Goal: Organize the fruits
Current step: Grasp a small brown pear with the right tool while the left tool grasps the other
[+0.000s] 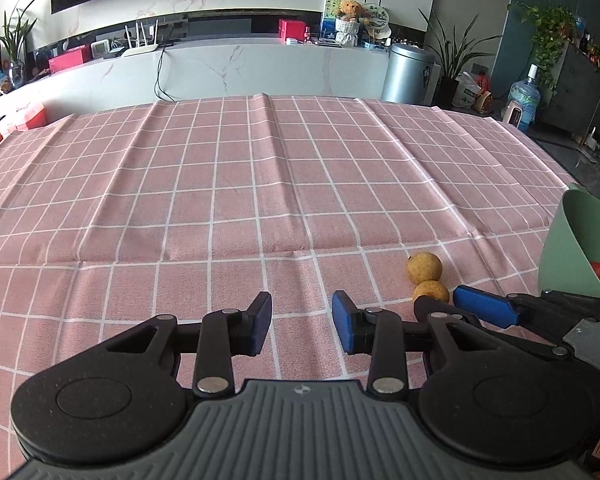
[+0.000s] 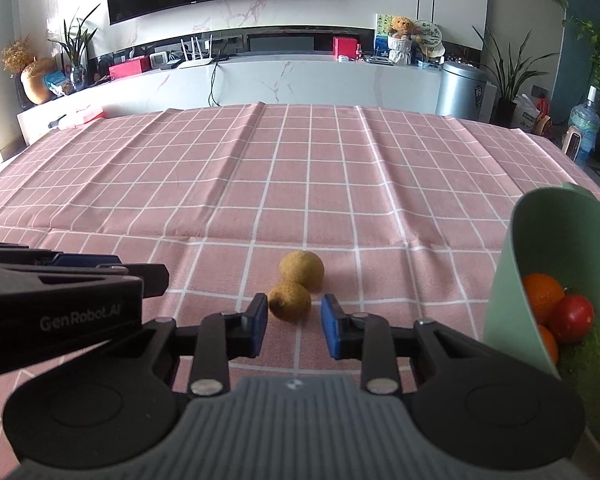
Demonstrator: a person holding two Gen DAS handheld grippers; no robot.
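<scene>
"GenRobot.AI" reads in pale letters on the left gripper [image 2: 140, 276] body, seen from the right wrist; its tips sit partly hidden there, but its own camera shows its blue pads apart over bare pink checked tablecloth [image 1: 260, 184], pinching nothing; right gripper [image 2: 294, 320] pads also apart, the nearer of two yellow-brown fruits [image 2: 290, 300] just ahead between the tips, untouched, touching its twin; green bowl [image 2: 508, 280] at right, cut off by the frame, holds orange, red and yellow fruit; shelf labels too small to read.
</scene>
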